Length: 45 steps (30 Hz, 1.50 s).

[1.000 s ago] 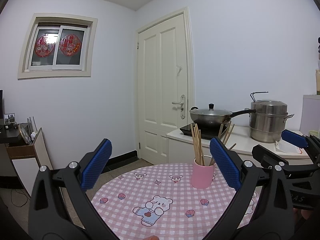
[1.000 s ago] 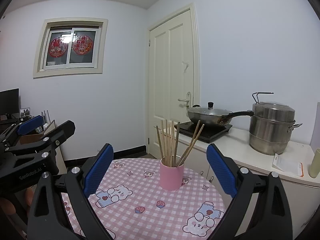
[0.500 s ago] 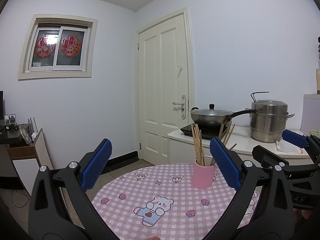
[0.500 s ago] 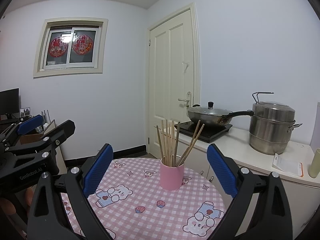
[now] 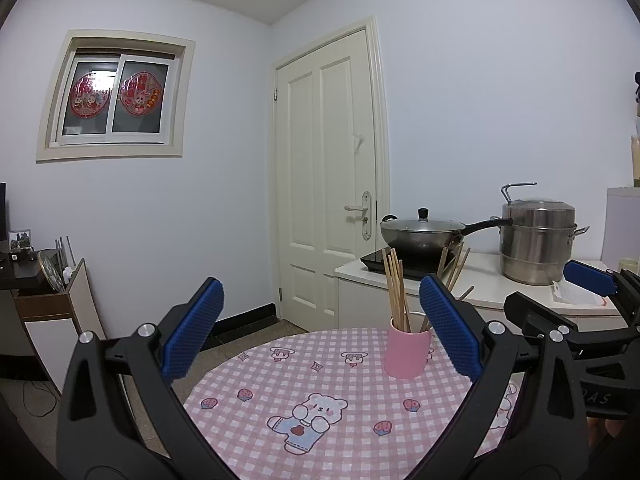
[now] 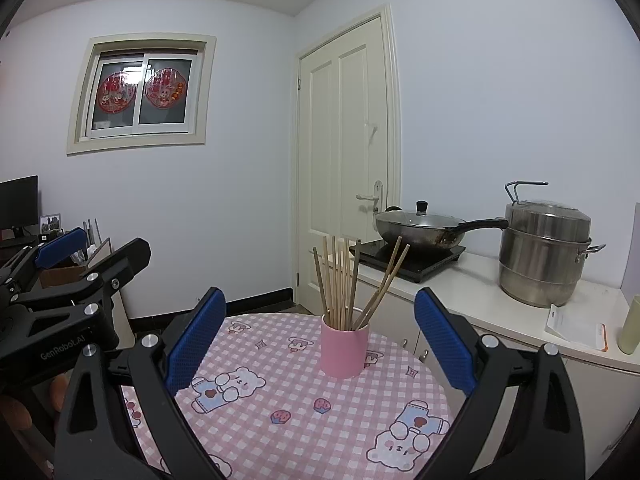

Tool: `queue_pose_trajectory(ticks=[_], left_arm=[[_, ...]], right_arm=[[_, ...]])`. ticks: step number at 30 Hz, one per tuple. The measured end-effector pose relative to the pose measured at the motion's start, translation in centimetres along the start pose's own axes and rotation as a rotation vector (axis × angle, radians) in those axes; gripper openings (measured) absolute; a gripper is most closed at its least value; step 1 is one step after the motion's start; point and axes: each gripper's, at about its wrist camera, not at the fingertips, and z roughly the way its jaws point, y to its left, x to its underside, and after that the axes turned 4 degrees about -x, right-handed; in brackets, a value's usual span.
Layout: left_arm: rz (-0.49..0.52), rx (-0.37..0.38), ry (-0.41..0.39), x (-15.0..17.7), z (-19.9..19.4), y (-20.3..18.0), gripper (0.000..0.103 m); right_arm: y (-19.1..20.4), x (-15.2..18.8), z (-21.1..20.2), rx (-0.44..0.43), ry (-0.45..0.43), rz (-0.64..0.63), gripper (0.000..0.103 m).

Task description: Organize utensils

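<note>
Both grippers are spread wide and holding nothing, just hovering over the round table with the pink checked bear-print cloth [image 6: 304, 408]. The landmark here is the pink cylindrical cup [image 6: 344, 350], standing upright on the cloth with a bunch of thin wooden chopsticks [image 6: 344, 280] fanned out of it. The right gripper [image 6: 320, 340] has the cup sitting between its blue-padded fingers [image 6: 196, 336], further back, nothing touching. The left gripper [image 5: 320, 328] hangs to the left of the cup [image 5: 407, 354], also touching nothing.
</note>
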Motion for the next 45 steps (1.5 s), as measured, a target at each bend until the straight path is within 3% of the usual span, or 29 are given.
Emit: queue_pose_trajectory(ticks=[45], left_arm=[[0.006, 0.003, 0.014, 0.49, -0.13, 0.50, 0.097]], right_arm=[[-0.48, 0.64, 0.46, 0.005, 0.020, 0.007, 0.093]])
